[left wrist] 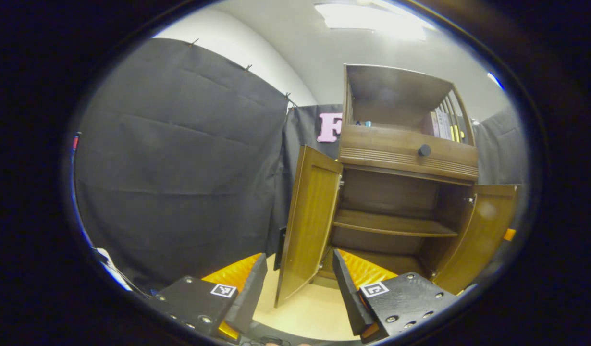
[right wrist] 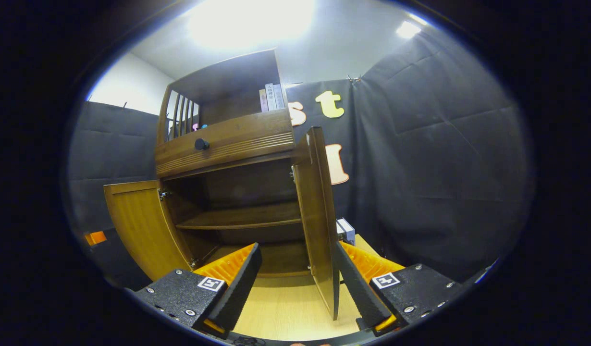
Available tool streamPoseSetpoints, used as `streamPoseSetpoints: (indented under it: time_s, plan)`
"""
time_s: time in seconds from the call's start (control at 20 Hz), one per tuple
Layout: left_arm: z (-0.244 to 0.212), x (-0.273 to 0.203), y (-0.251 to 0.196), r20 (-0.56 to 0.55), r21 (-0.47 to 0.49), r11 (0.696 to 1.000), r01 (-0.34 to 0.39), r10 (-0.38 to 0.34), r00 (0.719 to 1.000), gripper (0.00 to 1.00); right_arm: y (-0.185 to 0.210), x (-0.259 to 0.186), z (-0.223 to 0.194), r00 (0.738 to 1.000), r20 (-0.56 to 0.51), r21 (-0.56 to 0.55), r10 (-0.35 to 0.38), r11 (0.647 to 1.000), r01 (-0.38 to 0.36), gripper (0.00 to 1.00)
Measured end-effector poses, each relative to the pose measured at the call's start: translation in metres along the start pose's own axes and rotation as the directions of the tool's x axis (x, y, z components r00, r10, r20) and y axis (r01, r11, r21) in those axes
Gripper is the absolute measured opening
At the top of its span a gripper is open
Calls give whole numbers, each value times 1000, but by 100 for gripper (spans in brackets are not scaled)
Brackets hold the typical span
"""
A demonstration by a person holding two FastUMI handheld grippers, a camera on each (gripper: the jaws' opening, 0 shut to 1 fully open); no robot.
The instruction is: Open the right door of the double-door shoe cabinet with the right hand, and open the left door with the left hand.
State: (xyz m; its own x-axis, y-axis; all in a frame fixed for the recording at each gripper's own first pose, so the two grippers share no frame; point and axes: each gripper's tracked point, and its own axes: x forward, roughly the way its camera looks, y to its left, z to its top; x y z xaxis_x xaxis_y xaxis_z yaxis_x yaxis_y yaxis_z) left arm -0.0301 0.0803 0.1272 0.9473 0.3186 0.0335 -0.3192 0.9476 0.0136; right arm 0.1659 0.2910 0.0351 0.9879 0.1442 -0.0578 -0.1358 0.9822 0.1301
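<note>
The brown wooden shoe cabinet (left wrist: 406, 158) has both doors swung out, baring an empty inner shelf (left wrist: 391, 225). In the left gripper view the left door (left wrist: 307, 226) stands wide, its lower edge above the gap of my left gripper (left wrist: 299, 281). That gripper is open and its fingers (left wrist: 346, 288) do not touch the door. In the right gripper view the right door (right wrist: 319, 216) stands nearly edge-on between the spread fingers (right wrist: 242, 283) of my right gripper (right wrist: 298, 278). This gripper is open too, and the door edge is close to its right finger. The left door (right wrist: 141, 226) shows there at the left.
A drawer with a black knob (left wrist: 424, 150) sits above the doors, and books (right wrist: 271, 98) stand in the top compartment. A small grey box (right wrist: 346, 230) lies on the light wood floor (right wrist: 286, 307) beside the cabinet. Black cloth walls close in on both sides.
</note>
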Motion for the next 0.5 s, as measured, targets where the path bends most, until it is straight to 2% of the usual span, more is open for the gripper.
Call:
streamPoseSetpoints:
  time_s: [0.05, 0.1, 0.15, 0.2, 0.25, 0.3, 0.45, 0.5]
  plan:
    - [8, 5, 2, 62, 25, 999, -29, 27, 998, 78, -3, -3, 2, 1000, 19, -17, 1, 1000, -1, 95]
    - [16, 4, 0, 119, 49, 998, -49, 43, 992, 79, -6, -4, 2, 1000, 22, -34, 5, 999, -4, 91]
    - [15, -2, -4, 154, 63, 996, -56, 46, 987, 80, -12, -4, -1, 1000, 18, -48, -3, 999, 4, 91]
    - [12, -7, -9, 164, 73, 996, -42, 30, 986, 82, -18, -4, -5, 1000, 9, -53, -19, 998, 20, 91]
    - [6, -10, -13, 158, 86, 996, -16, 2, 987, 82, -21, -7, -9, 1000, 0, -49, -29, 998, 29, 95]
    - [2, -14, -17, 143, 108, 994, 7, -23, 989, 82, -22, -9, -11, 1000, -1, -44, -31, 999, 31, 91]
    - [7, -26, -34, 178, 155, 988, 0, -28, 984, 82, -28, -12, -14, 999, 6, -48, -38, 998, 39, 91]
    - [7, -29, -39, 178, 156, 987, 23, -51, 983, 82, -30, -12, -18, 999, 0, -55, -43, 998, 43, 95]
